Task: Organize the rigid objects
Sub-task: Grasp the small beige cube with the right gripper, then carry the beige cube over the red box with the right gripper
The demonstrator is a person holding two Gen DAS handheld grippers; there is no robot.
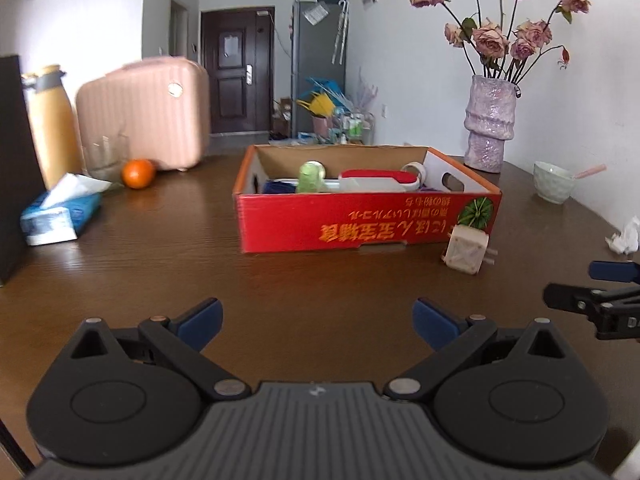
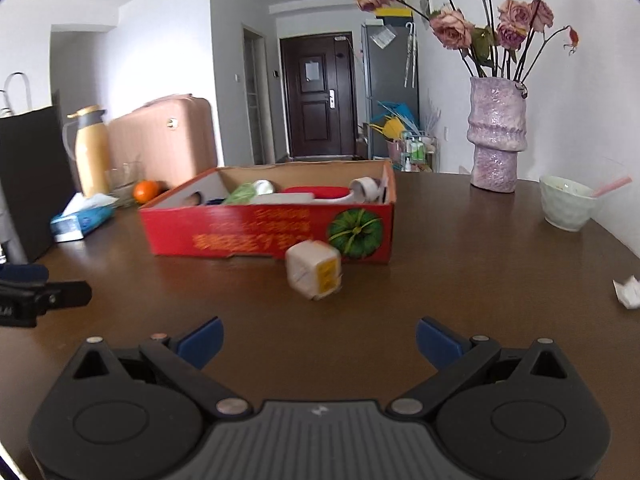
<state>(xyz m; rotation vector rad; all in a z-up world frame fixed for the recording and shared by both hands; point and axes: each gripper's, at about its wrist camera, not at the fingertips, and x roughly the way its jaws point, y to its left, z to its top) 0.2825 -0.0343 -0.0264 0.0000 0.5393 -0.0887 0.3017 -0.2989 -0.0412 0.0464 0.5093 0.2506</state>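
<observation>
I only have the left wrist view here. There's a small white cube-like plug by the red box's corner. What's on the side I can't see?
Observer: In the right wrist view the white plug shows a yellow face, turned toward the right gripper.
Operator: Is that gripper holding anything?
Observer: No, its jaws stand wide open, with the plug on the table ahead of them.
Operator: Anything in the box I'm missing?
Observer: The red box shows a cut-out handle hole in its left end wall.
</observation>
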